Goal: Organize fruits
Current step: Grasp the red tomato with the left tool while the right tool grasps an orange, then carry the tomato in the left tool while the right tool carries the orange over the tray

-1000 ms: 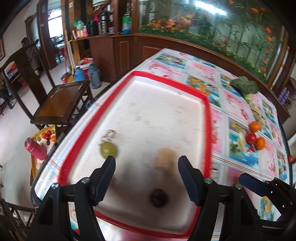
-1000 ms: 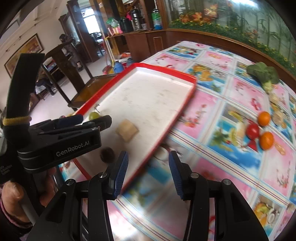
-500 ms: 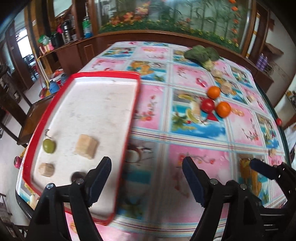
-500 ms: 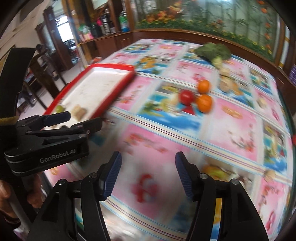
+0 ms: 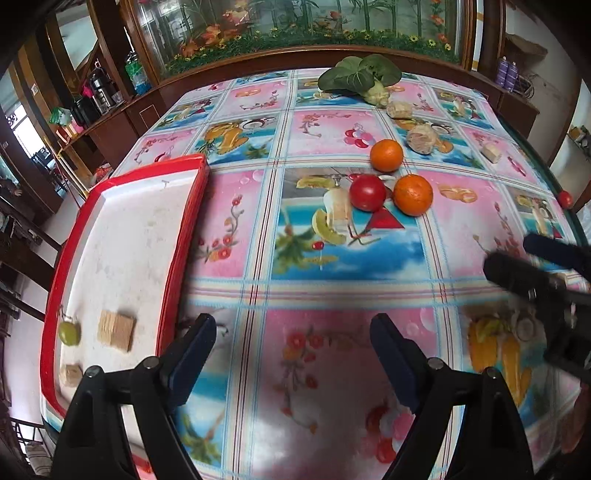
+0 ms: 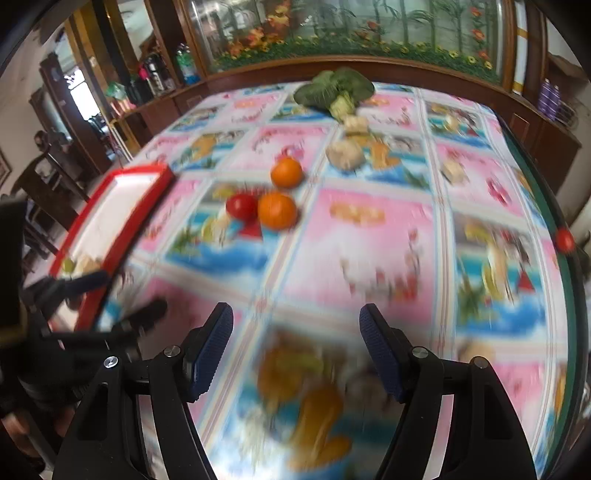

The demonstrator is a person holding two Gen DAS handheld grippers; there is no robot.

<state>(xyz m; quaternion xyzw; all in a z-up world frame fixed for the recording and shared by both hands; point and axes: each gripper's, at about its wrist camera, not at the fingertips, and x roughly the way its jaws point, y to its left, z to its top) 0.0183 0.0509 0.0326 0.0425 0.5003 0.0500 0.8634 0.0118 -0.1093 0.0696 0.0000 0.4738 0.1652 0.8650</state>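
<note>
A red-rimmed white tray (image 5: 184, 229) lies at the table's left, holding a green grape (image 5: 69, 333) and two tan blocks (image 5: 116, 330). Two oranges (image 5: 413, 194) (image 5: 386, 155) and a red tomato (image 5: 367, 192) sit mid-table; they also show in the right wrist view: oranges (image 6: 277, 211) (image 6: 286, 172), tomato (image 6: 242, 206), tray (image 6: 147, 195). My left gripper (image 5: 293, 343) is open and empty over the tablecloth, right of the tray. My right gripper (image 6: 295, 332) is open and empty, well short of the fruit.
Leafy greens (image 5: 360, 75) and several pale lumps (image 5: 421, 137) lie toward the far side. A small red fruit (image 5: 564, 199) sits at the right table edge. A wooden cabinet with an aquarium (image 5: 295, 33) backs the table. Chairs stand at left.
Both grippers have swung right, away from the tray toward the middle of the table. The oranges and tomato now sit nearer the centre of both views. Both stay open.
</note>
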